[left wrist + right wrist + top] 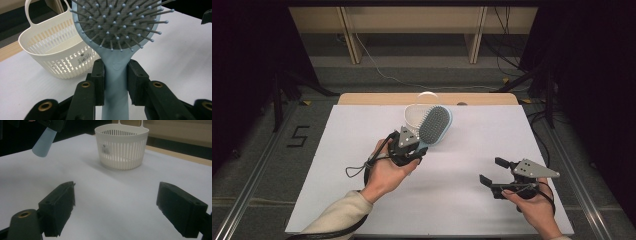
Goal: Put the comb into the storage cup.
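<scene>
- Gripping the light blue hairbrush [117,37] by the neck of its handle, the left tool [414,146] has both black pads [98,80] pressed against the handle's two sides, just below the bristled head.
- The brush head rises beyond the left tool's tips, its grey cushion and blue-tipped bristles turned toward that tool's camera; in the high view the head [435,124] tilts up and away from the hand, off the table.
- The handle's blunt end sticks out behind the pads, and in the right gripper view it hangs above the table at upper left [45,143].
- A white slotted basket [55,52] with a loop handle stands upright on the table just beyond the left tool, to the left of the brush as that tool's camera sees it; in the high view the brush head overlaps its rim [413,113].
- The person's left hand [387,172] wraps the left tool's body, a pale sleeve behind it.
- The right tool [496,172] is well apart from the brush, to the right and nearer the person, held low over the white table [462,200] by the right hand [534,205].
- Its jaws stand wide, released, with bare table between them [115,202]; the basket lies ahead of it.
</scene>
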The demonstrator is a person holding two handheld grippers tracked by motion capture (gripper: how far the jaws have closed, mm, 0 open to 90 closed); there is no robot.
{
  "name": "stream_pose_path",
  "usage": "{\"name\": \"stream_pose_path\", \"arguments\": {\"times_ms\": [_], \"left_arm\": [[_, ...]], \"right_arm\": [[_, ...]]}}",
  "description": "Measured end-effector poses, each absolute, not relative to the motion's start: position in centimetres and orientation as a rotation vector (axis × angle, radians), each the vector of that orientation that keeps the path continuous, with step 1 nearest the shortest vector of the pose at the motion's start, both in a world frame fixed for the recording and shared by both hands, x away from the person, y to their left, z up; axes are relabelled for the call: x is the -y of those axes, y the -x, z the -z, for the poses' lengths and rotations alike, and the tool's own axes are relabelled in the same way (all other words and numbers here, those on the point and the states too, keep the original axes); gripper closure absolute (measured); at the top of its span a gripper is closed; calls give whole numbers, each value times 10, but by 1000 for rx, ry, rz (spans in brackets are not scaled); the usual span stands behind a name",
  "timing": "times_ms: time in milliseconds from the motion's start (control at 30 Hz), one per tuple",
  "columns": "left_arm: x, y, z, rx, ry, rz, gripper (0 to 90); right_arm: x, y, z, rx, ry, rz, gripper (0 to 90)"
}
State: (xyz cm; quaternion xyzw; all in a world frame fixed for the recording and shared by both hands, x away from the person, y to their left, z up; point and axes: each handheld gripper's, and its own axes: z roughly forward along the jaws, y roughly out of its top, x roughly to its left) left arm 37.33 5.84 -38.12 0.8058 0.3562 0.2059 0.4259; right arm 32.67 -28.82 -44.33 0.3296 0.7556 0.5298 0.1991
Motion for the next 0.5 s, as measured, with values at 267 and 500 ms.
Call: {"name": "stream_pose_path", "arguments": {"times_ms": [267,500], "left_arm": [[-59,-374,379,-892,-2002,-520,695],[-59,-375,377,-892,-1989,-527,695]], "right_arm": [[288,-327,444,-2116,-922,-1485,159],[287,-327,444,-2119,-914,-1482,159]]}}
